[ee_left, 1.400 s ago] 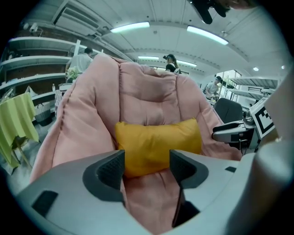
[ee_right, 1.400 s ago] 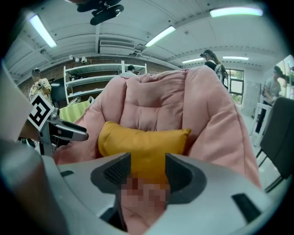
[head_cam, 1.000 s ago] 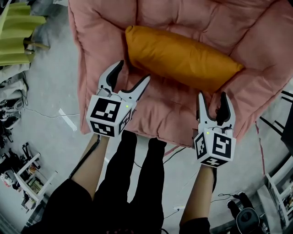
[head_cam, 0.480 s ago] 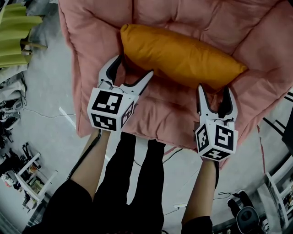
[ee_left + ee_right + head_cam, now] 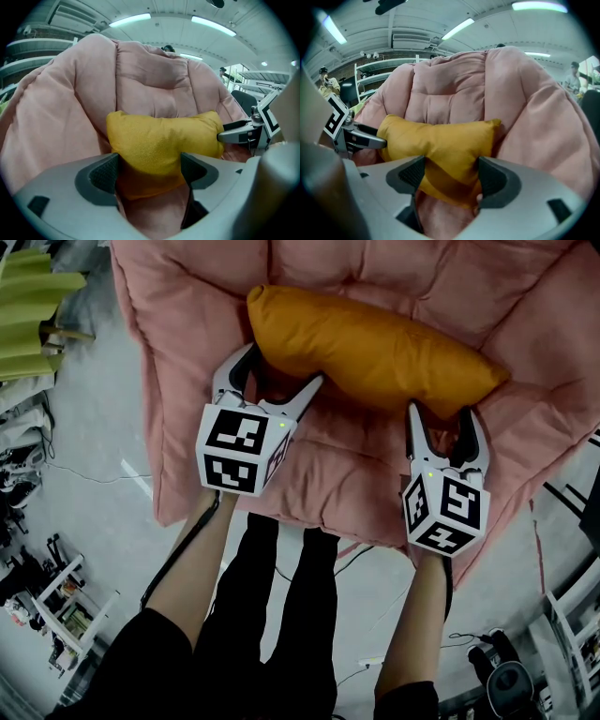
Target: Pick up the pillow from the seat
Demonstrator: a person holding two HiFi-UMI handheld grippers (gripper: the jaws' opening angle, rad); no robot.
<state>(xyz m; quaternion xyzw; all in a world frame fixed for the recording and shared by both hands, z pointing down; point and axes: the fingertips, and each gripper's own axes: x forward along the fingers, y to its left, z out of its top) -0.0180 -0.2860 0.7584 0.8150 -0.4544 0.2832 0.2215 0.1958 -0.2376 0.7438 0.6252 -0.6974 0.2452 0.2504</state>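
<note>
An orange pillow [image 5: 370, 348] lies across the pink padded seat [image 5: 309, 474]. My left gripper [image 5: 278, 381] stands open at the pillow's left end, and its jaws have just been opening. In the left gripper view the pillow [image 5: 161, 140] bulges between the pads [image 5: 105, 171], which stand wide on either side. My right gripper [image 5: 442, 423] is open at the pillow's right end, its jaws also just opened wider. In the right gripper view the pillow's near edge [image 5: 440, 140] sits between the spread pads [image 5: 412, 173].
The pink cushion's back [image 5: 150, 70] rises behind the pillow. The person's legs [image 5: 281, 615] stand at the seat's front edge. Yellow-green items [image 5: 37, 306] lie at the upper left, a small rack [image 5: 56, 615] at the lower left, and cables run over the grey floor.
Both grippers have moved forward and down towards the pillow, and their jaws stand a little wider. Their tips now straddle its near edge at either end.
</note>
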